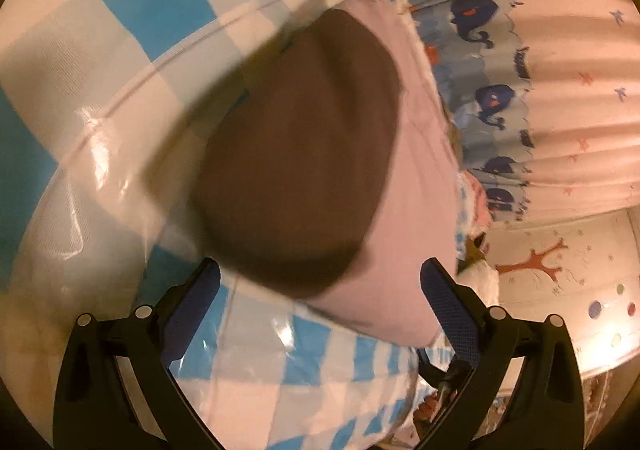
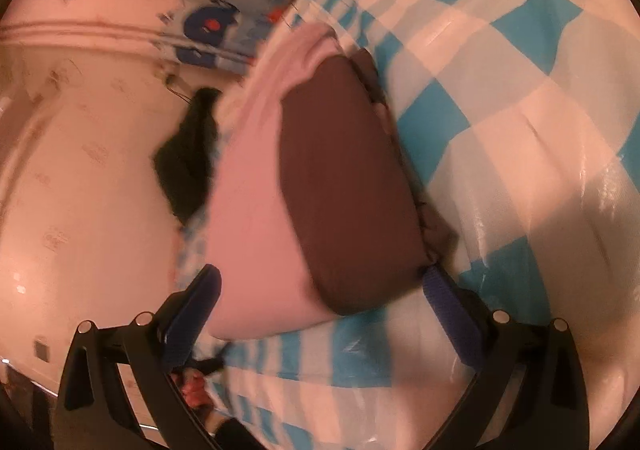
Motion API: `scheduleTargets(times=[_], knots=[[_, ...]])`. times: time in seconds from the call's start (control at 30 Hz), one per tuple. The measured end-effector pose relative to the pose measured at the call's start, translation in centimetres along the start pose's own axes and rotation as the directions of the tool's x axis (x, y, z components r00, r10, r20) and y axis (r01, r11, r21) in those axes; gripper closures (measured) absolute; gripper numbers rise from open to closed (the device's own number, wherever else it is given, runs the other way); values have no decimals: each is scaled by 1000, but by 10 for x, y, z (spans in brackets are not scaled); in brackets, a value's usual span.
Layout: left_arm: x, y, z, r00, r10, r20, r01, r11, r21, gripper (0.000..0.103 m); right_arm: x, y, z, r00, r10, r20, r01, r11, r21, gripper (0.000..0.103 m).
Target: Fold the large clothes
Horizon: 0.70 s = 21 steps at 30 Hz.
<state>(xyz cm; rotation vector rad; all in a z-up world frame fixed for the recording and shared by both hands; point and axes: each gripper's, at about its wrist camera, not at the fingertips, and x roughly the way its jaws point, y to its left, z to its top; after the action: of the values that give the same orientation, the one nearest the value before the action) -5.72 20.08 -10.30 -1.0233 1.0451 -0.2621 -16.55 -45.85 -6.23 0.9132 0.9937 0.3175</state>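
A folded brown garment (image 1: pixel 300 154) lies on top of a folded pink garment (image 1: pixel 416 218), the two forming a small stack. The stack rests near the edge of a tabletop covered by a blue-and-white checked cloth (image 1: pixel 152 2) under a glossy clear sheet. Both views are blurred. The left claw (image 1: pixel 320 282) has its blue-padded fingers spread wide, framing the near end of the stack and holding nothing. The right claw (image 2: pixel 320 286) is likewise spread wide and empty; its right pad (image 2: pixel 444 290) sits just beside the brown garment's near corner. Beyond the tabletop's edge hangs a pale curtain (image 1: pixel 560 98) with blue whales.
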Motion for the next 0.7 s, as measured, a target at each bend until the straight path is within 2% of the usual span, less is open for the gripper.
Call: scheduleTargets(times=[0.07,0.1,0.2,0.27,0.33,0.4,0.43,0.5,0.57,0.6,0.63,0.67,0.7], knots=[[3,-1,1,1000,-17,0,17,1000,-15,7,3,2,0,999,-43,10,43,999,11,7],[3,-3,1,999,-34,0,34,999,-13,7,4,6,-1,1000,-26,16,25,1000,11,6],[11,-5,9,1000,12,25,-11,1000,-16,7,4,3,-1,997,59,58,-62,997,49,5],[15,-6,15,999,-23,33,24,998,-50,7,5,-5,5,991,106,83,-114,990,88,5],[12,-13,14,997,-41,69,43,999,-33,7,14,-14,11,996,64,64,-71,992,101,7],[17,-18,13,998,0,64,0,1000,12,7,18,-13,11,998,27,57,-33,994,107,7],[25,-16,13,998,46,36,-46,999,18,7,20,-6,11,998,19,54,-24,995,96,7],[33,-15,14,998,63,28,-64,998,18,7,19,1,10,995,58,76,-64,994,86,5],[38,-22,16,999,21,24,-22,999,28,10,18,-5,15,990,93,103,-103,989,102,7],[39,-27,17,999,35,38,-36,999,34,14,16,-8,15,988,102,119,-115,987,109,12],[40,-31,17,998,43,39,-45,998,44,24,14,-7,16,987,97,131,-112,988,106,21],[39,-35,17,998,55,44,-57,997,58,32,10,-4,15,988,56,146,-70,994,87,54],[37,-36,17,997,58,49,-61,996,64,37,3,-1,12,984,75,162,-87,994,69,60]])
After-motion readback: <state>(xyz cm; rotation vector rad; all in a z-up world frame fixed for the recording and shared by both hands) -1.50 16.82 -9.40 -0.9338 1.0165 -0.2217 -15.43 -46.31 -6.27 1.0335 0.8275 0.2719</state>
